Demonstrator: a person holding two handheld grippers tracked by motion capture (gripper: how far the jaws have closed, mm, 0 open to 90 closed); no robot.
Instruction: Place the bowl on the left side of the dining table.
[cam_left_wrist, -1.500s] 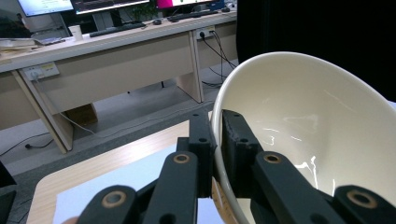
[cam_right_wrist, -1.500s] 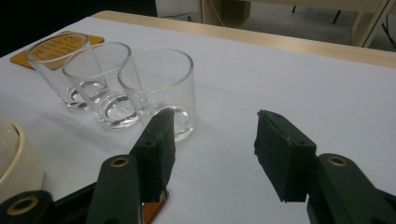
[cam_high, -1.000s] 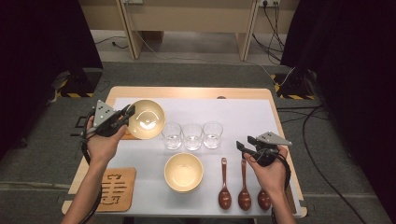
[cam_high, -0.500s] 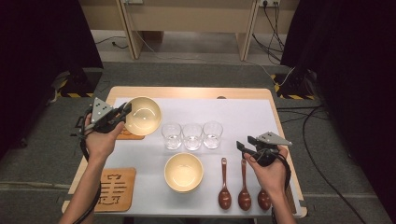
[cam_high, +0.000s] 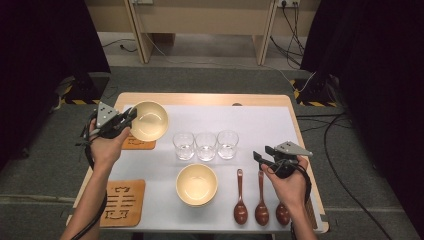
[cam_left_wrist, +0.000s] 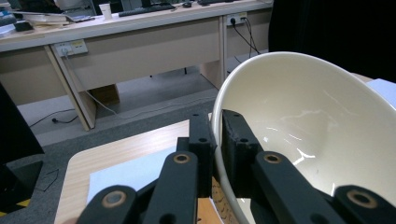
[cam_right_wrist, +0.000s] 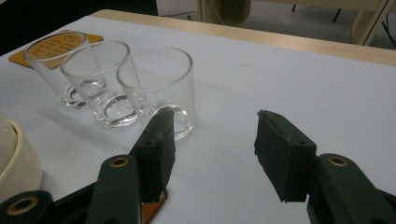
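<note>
My left gripper (cam_high: 120, 121) is shut on the rim of a cream bowl (cam_high: 149, 120), one pad inside the bowl and one outside. The bowl is tilted and held above an orange coaster (cam_high: 138, 143) at the table's left. In the left gripper view the jaws (cam_left_wrist: 217, 135) pinch the bowl's (cam_left_wrist: 322, 130) near wall. My right gripper (cam_high: 263, 159) stands open above the handles of three brown spoons (cam_high: 261, 200). In the right gripper view its open jaws (cam_right_wrist: 212, 140) face three empty glasses (cam_right_wrist: 159, 88) with nothing between them.
A second cream bowl (cam_high: 196, 184) sits at the front middle of the white mat (cam_high: 260, 125). Three glasses (cam_high: 206, 145) stand in a row behind it. Another orange coaster (cam_high: 122, 202) lies at the front left corner. Desks and cables lie beyond the table.
My left gripper has carried the bowl a little to the left, over the coaster. The right gripper has stayed where it was.
</note>
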